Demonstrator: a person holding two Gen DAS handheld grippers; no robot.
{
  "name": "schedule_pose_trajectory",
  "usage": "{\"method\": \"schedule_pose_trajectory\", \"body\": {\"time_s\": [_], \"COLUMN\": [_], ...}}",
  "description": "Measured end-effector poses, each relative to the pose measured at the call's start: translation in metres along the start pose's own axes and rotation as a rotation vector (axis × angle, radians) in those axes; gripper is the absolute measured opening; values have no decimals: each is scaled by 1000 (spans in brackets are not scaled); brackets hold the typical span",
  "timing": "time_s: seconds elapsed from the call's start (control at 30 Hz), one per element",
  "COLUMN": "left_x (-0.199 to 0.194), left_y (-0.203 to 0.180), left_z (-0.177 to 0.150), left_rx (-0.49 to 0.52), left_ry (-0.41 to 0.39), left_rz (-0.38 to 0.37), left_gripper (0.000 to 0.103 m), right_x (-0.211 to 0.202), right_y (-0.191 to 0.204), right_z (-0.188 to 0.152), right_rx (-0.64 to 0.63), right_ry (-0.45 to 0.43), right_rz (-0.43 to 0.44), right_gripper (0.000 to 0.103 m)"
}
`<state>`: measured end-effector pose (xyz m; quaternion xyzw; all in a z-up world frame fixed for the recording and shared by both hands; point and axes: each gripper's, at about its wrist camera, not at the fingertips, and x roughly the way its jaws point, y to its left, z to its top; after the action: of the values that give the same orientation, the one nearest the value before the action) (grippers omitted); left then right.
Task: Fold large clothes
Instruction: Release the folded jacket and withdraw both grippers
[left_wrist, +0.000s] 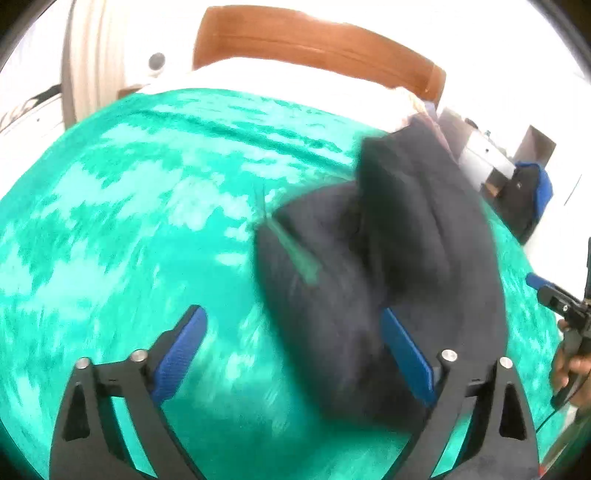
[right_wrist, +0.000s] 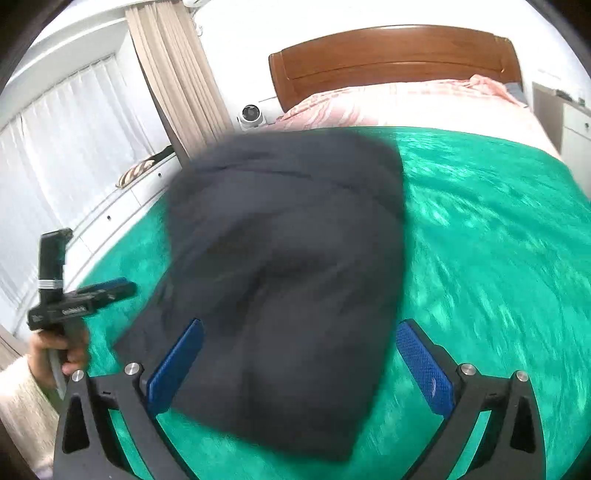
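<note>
A dark navy garment (left_wrist: 406, 240) lies in a folded heap on the green bed cover (left_wrist: 129, 221). In the right wrist view the same garment (right_wrist: 288, 240) is a broad dark slab on the green cover (right_wrist: 498, 240). My left gripper (left_wrist: 291, 312) is open above the garment's left edge, its blue pads (left_wrist: 181, 354) wide apart and gripping nothing. My right gripper (right_wrist: 301, 325) is open over the garment's near end, with the cloth below its pads (right_wrist: 424, 365) and not pinched. The left gripper (right_wrist: 107, 290) also shows at the left of the right wrist view, held by a hand (right_wrist: 59, 350). Both views are motion-blurred.
A wooden headboard (right_wrist: 395, 51) and pink bedding (right_wrist: 388, 103) lie at the far end of the bed. A beige curtain (right_wrist: 173, 74), a small white camera (right_wrist: 251, 114) and a white drawer unit (right_wrist: 122, 206) stand to the left. A white cabinet (right_wrist: 572, 125) is at right.
</note>
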<state>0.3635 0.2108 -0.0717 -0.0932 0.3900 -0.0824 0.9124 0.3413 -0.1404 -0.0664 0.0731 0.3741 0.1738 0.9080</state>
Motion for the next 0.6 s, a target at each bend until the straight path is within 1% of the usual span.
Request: {"method": "schedule_pose_trajectory", "body": {"time_s": [0.07, 0.1, 0.13, 0.17, 0.2, 0.23, 0.27, 0.3, 0.33, 0.37, 0.4, 0.43, 0.47, 0.5, 0.53, 0.6], "left_x": [-28, -45, -55, -62, -71, -83, -95, -111, -126, -145, -157, -161, -167, -175, -177, -185], "left_y": [0, -2, -8, -19, -31, -45, -57, -54, -69, -76, -89, -87, -96, -105, -110, -120], "left_z": [-26, -39, -44, -47, -48, -52, -55, -62, -68, -76, -81, -78, -79, -85, -87, -93], "left_rx": [-6, 2, 14, 31, 58, 91, 121, 141, 167, 177, 180, 176, 171, 174, 179, 186], "left_ry": [-67, -88, -106, -130, -159, -195, -234, -260, -294, -310, -334, -345, -352, -351, -345, -333], "left_rz": [39, 65, 91, 125, 168, 228, 291, 326, 363, 374, 402, 421, 437, 444, 439, 416], "left_gripper": [97, 99, 100, 101, 102, 102, 103, 103, 103, 103, 103, 103, 103, 103, 103, 103], "right_x": [-16, -22, -32, -49, -63, -78, -94, -104, -115, -127, -139, -145, -147, -149, -151, -159], "right_y": [13, 20, 28, 37, 33, 36, 41, 45, 49, 54, 59, 62, 60, 60, 63, 71], "right_z": [-26, -33, -38, -47, -46, -46, -45, -46, -46, -48, -51, -53, -54, -57, -63, -69], "right_rx": [-42, -65, -90, -110, -119, -124, -127, -124, -113, -96, -69, -51, -41, -37, -37, -42], "right_ry": [-6, -20, -42, -78, -114, -151, -209, -255, -308, -347, -368, -360, -326, -309, -304, -325], "right_rz": [-46, -64, -82, -105, -126, -143, -162, -182, -215, -241, -257, -248, -222, -217, -235, -303], "right_gripper": [103, 103, 103, 103, 103, 103, 103, 103, 103, 103, 103, 103, 103, 103, 103, 103]}}
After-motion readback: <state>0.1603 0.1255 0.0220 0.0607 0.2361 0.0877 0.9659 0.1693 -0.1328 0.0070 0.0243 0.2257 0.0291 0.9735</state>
